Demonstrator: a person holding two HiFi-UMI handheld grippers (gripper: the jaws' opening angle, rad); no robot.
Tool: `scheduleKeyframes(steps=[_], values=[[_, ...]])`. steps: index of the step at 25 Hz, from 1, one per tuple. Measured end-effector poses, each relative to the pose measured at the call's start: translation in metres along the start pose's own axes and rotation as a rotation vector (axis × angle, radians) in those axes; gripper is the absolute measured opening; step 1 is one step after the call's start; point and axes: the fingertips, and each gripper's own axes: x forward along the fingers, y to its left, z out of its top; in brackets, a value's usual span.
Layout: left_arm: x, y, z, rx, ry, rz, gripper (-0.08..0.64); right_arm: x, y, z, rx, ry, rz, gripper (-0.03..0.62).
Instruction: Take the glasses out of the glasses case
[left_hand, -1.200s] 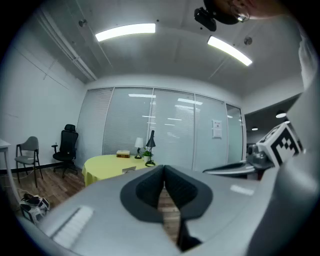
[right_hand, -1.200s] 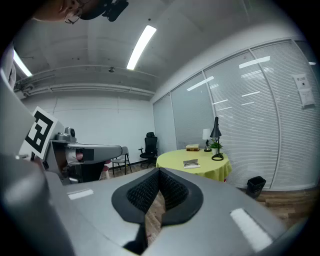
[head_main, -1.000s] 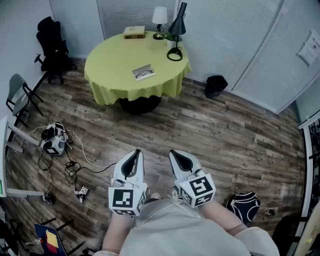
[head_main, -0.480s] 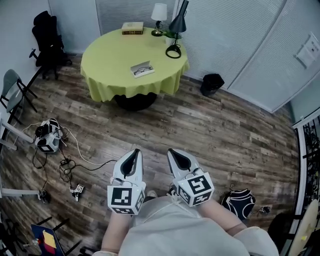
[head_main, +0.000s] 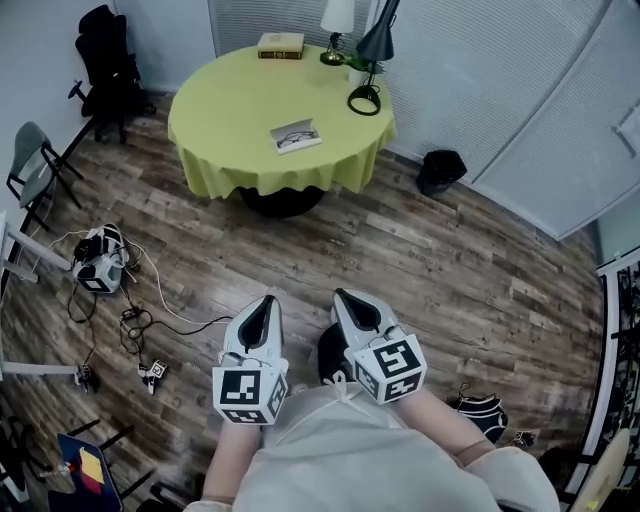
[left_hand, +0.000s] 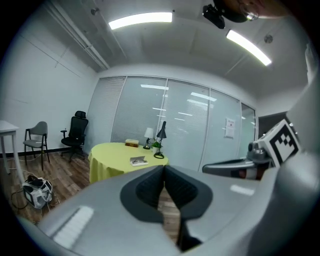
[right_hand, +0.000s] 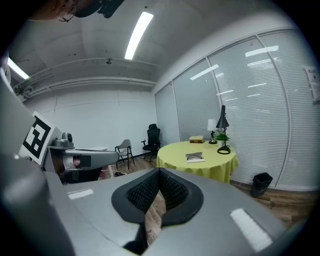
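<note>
Close to the body, left gripper (head_main: 265, 301) and right gripper (head_main: 346, 297) are held side by side, pointing forward. Both are fully closed, pads meeting, nothing between them; each gripper's own view confirms this.

Below them is bare wood floor (head_main: 420, 270), with a dark shoe (head_main: 329, 356) showing between the grippers.

Well ahead is the round yellow tabletop (head_main: 220, 110). The case (head_main: 297, 137) lies open near its middle, and the glasses (head_main: 291, 134) look to be inside it, though they're too small to be sure. A book (head_main: 281, 44) and two lamps sit at the far edge, and a black bin (head_main: 441, 170) is on the floor to the right.

Change over the last second: the tabletop looms slightly bigger and the shoe has come into view, so the person is likely stepping toward it. The grippers kept the same closed pose.

For the task, this is approach only and nothing is touched. The case is still far out of reach. The next steps are probably to close the gap, open a gripper and steady the case.
</note>
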Motion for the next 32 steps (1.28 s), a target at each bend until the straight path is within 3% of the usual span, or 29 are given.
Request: scheduleKeyframes(steps=[10, 17, 20, 27, 32], values=[[0.149, 0.014, 0.037, -0.021, 0.013, 0.151, 0.006, 0.095, -0.132, 0.047, -0.011, 0.008, 0.078, 0.000], [0.268, -0.006, 0.065, -0.044, 0.018, 0.174, 0.006, 0.140, -0.244, 0.092, -0.013, -0.027, 0.117, 0.000], [0.301, -0.014, 0.072, -0.085, 0.006, 0.152, 0.006, 0.157, -0.266, 0.102, -0.025, -0.032, 0.144, 0.000], [0.352, 0.001, 0.059, -0.082, 0.072, 0.170, 0.006, 0.206, -0.295, 0.102, -0.014, 0.025, 0.167, 0.000], [0.395, 0.033, 0.063, 0.021, 0.090, 0.171, 0.006, 0.257, -0.309, 0.114, -0.005, 0.028, 0.161, 0.000]])
